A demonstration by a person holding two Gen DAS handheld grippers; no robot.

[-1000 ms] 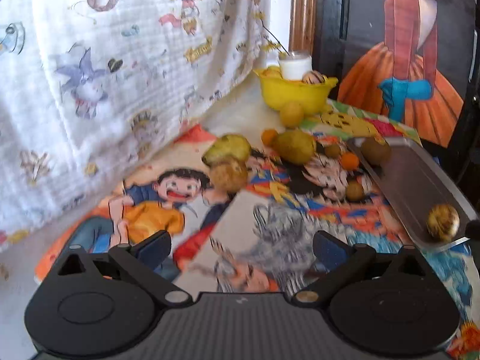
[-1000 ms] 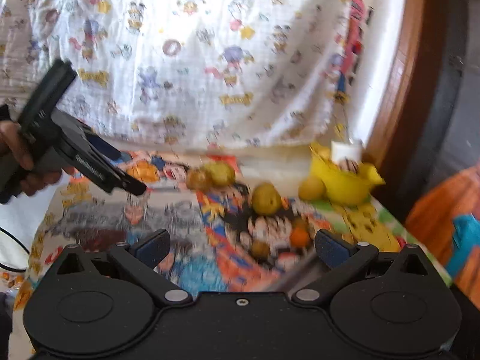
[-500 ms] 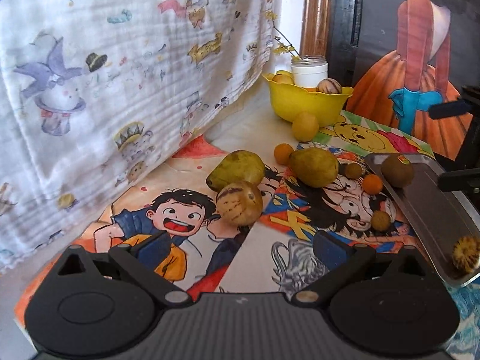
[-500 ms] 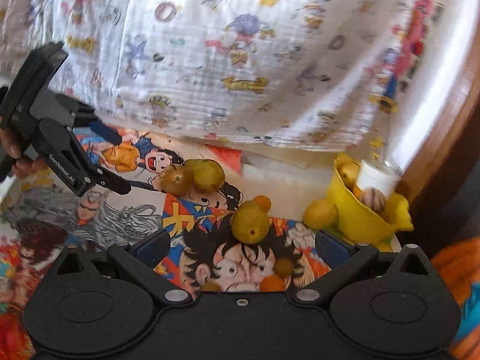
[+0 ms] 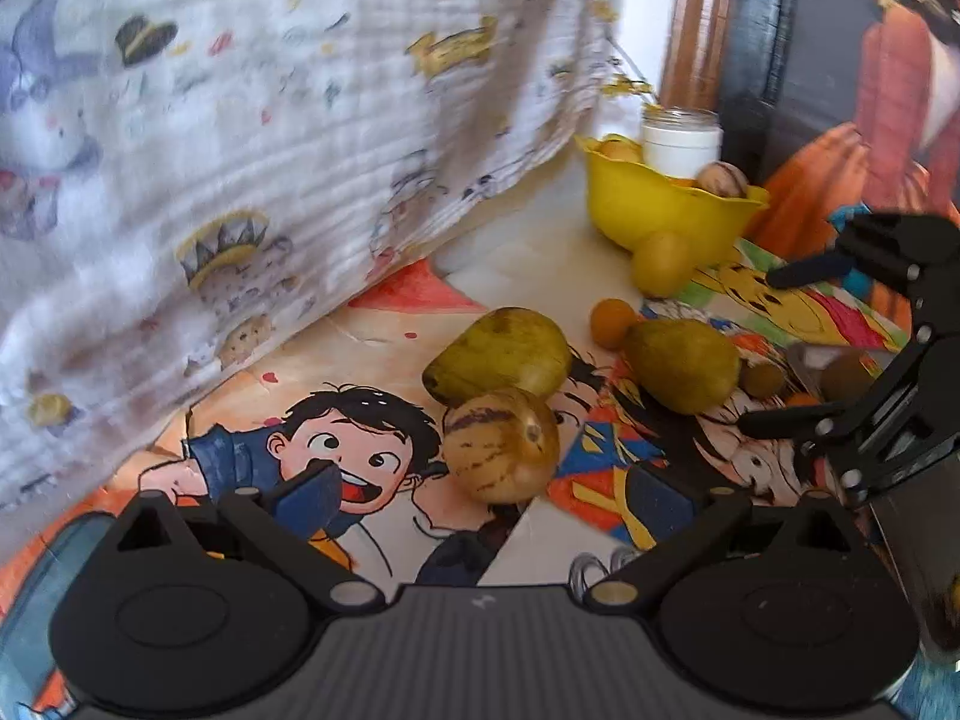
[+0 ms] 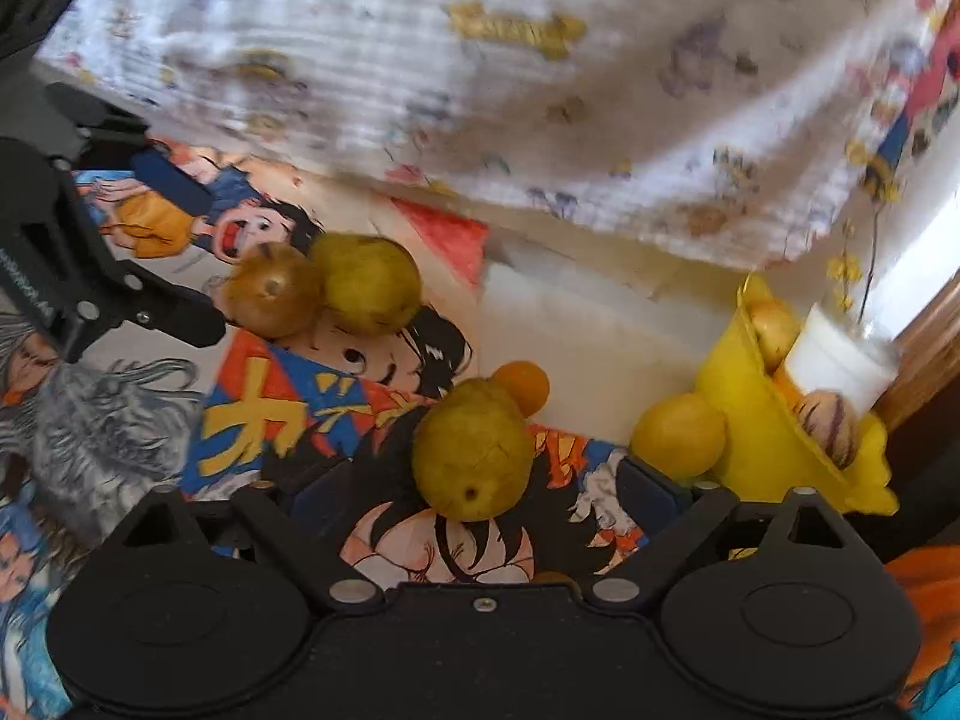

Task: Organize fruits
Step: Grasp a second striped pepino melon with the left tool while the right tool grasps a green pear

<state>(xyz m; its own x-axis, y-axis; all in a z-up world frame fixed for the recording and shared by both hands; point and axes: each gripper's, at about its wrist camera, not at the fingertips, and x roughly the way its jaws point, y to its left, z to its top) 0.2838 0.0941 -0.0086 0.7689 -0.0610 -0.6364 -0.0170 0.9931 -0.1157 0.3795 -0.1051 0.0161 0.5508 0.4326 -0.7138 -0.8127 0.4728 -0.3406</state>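
Observation:
My left gripper (image 5: 483,489) is open, its jaws wide on either side of a striped yellow-brown fruit (image 5: 501,445) that lies against a green pear (image 5: 499,355) on the cartoon mat. My right gripper (image 6: 480,492) is open, with a second green pear (image 6: 473,457) between its wide jaws; nothing is gripped. The right gripper also shows in the left wrist view (image 5: 780,342), the left one in the right wrist view (image 6: 180,252). A small orange fruit (image 6: 525,387) touches that pear. A yellow round fruit (image 6: 678,435) lies by the yellow bowl (image 6: 750,420).
The yellow bowl (image 5: 660,213) holds several fruits and a white jar (image 5: 681,141). A metal tray (image 5: 918,540) lies at the right with small fruits near its far end. A hanging printed cloth (image 5: 240,120) borders the mat on the left.
Both grippers have moved forward and down toward the fruit. The striped fruit now sits between the left jaws and the second pear between the right jaws. Both stay open.

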